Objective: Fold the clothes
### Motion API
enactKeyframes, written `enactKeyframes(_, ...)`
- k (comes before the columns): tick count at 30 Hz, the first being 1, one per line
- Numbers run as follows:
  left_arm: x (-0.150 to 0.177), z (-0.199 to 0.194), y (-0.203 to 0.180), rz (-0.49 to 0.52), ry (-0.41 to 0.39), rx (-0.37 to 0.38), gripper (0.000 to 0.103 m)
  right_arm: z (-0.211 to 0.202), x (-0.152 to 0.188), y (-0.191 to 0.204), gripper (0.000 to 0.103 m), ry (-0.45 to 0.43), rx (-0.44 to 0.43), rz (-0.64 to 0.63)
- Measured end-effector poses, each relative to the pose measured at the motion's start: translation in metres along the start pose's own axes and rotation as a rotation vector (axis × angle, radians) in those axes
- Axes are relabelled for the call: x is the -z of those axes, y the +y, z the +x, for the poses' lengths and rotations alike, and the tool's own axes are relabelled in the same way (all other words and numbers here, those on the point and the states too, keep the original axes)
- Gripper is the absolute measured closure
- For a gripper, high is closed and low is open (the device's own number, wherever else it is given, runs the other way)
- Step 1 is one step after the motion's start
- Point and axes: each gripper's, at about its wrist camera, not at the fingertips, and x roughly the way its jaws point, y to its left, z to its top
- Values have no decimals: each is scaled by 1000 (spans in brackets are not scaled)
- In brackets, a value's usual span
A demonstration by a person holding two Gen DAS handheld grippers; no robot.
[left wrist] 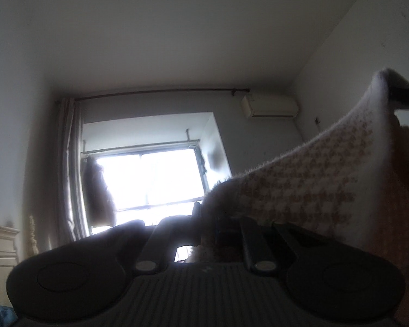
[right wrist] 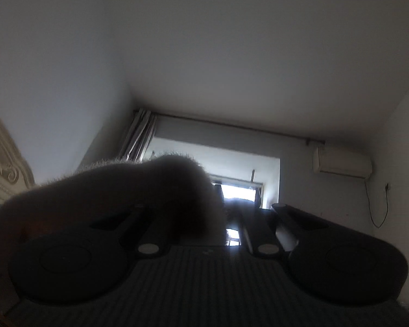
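A fuzzy white garment with an orange houndstooth pattern (left wrist: 313, 174) hangs in the air, stretched up to the right across the left wrist view. My left gripper (left wrist: 207, 218) is shut on its lower corner, and the cloth bunches over the fingertips. The upper corner is pinched by dark fingers (left wrist: 406, 96) at the right edge, which look like my right gripper's. In the right wrist view the same garment (right wrist: 122, 190) drapes dark and furry over the left finger. There my right gripper (right wrist: 226, 209) is shut on it. Both cameras point up toward the ceiling.
A bright window (left wrist: 155, 177) with a dark item hanging in it (left wrist: 98, 190) lies ahead, a curtain (left wrist: 71, 163) to its left. An air conditioner (left wrist: 270, 106) is mounted high on the wall. A carved cream headboard (right wrist: 2, 158) stands at the left.
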Motion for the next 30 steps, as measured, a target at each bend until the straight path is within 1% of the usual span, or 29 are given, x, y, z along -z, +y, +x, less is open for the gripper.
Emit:
enactKeyframes(3, -17, -1, -11, -25, -20, 37, 94, -13, -17, -22, 100, -31, -4, 9)
enactKeyframes(5, -19, 0, -17, -53, -23, 63, 94, -21, -21, -34, 100, -49, -8, 9)
enactKeyframes(7, -14, 4, -23, -71, -13, 80, 94, -27, -19, -45, 100, -62, -8, 11)
enactKeyframes(10, 12, 22, -27, -95, 53, 113, 94, -32, -7, -58, 100, -59, -9, 33)
enactKeyframes(13, 48, 46, -27, -126, 121, 137, 93, -28, 10, -69, 100, -34, -24, 58)
enactKeyframes(15, 73, 65, -27, -173, 163, 161, 93, -19, 24, -74, 100, -2, -28, 57)
enactKeyframes(18, 115, 103, -19, -239, 216, 198, 93, -2, 49, -84, 100, 61, -25, 60)
enactKeyframes(21, 167, 154, -13, -319, 299, 247, 93, 21, 80, -95, 100, 149, -2, 47)
enactKeyframes(24, 220, 187, -10, -357, 375, 272, 93, 54, 121, -104, 100, 263, 16, 36)
enactKeyframes(26, 260, 213, -10, -391, 441, 278, 94, 83, 153, -105, 100, 343, 25, 26)
enactKeyframes(28, 301, 235, -6, -421, 508, 274, 94, 120, 193, -99, 100, 426, 22, 29)
enactKeyframes(30, 345, 252, 4, -462, 574, 252, 94, 159, 236, -88, 100, 510, 16, 38)
